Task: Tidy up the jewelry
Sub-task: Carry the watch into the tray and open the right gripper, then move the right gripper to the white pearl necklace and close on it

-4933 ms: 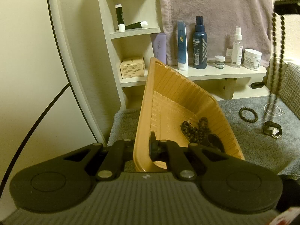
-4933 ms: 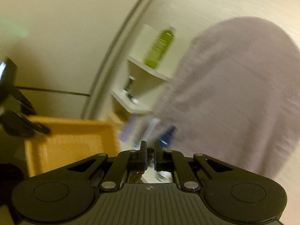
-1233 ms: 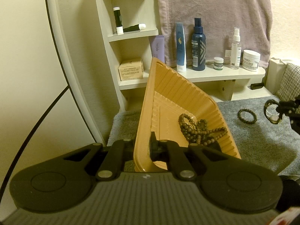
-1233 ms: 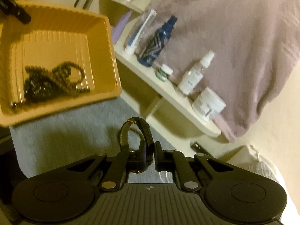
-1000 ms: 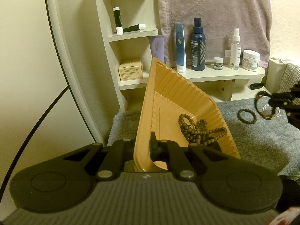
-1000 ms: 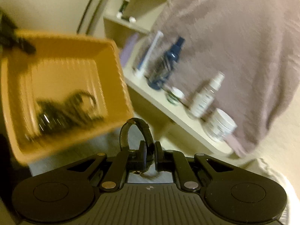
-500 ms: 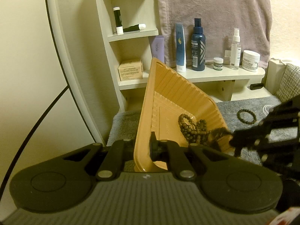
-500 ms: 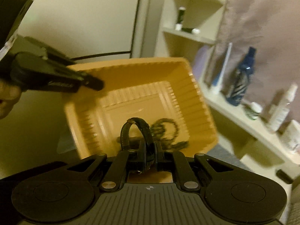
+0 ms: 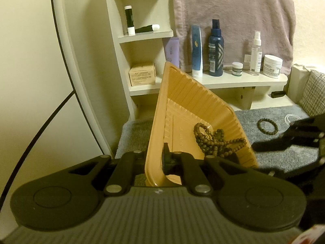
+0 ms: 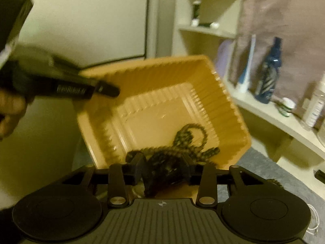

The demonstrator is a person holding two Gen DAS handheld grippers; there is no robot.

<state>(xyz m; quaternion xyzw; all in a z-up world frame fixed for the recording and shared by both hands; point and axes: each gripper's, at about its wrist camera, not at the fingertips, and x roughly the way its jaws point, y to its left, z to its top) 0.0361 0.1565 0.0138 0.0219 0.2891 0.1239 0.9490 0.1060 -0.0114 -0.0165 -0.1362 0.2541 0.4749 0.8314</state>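
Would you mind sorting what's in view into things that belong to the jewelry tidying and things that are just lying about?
Belongs to the job:
orange tray
bead necklace
dark strap bracelet
bead bracelet
white bead strand
left gripper
right gripper

Just lying about:
navy spray bottle
blue tube
white jar
cardboard box
towel

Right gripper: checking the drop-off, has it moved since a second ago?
Yes. The right gripper came leftward from the grey mat to the tray rim.
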